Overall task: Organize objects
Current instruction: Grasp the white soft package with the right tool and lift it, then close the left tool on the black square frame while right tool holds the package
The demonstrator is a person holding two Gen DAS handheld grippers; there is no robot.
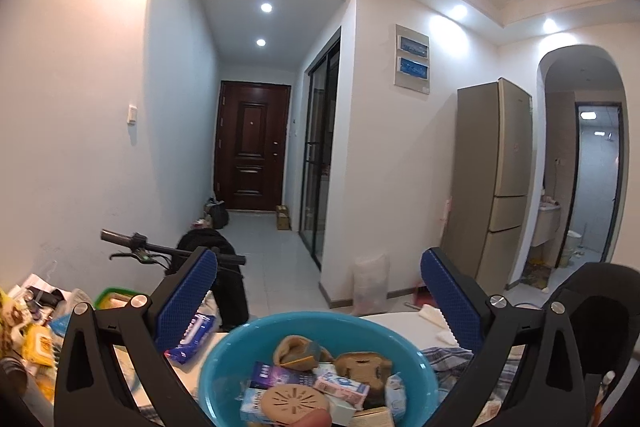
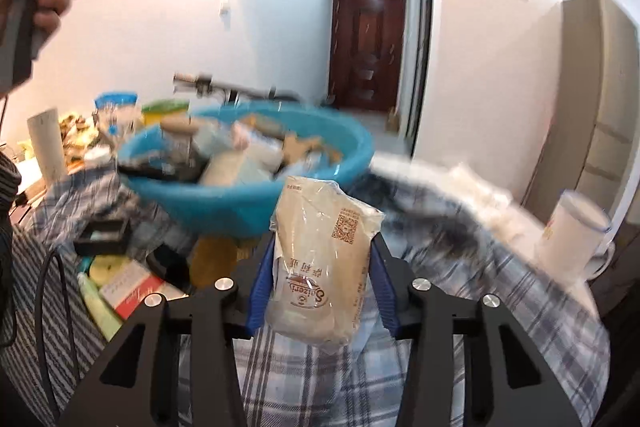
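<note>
Two claws: the right claw pinches a clear-wrapped beige bread packet, long axis upright, above the plaid-draped counter; the round blue plastic basin lies just ahead. The left claw, spread, holds nothing.

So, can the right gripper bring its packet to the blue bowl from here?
Probably yes. The right gripper is shut on the packet, and the blue bowl sits just ahead with its top open. Nothing stands between them, though the bowl is already quite full.
</note>
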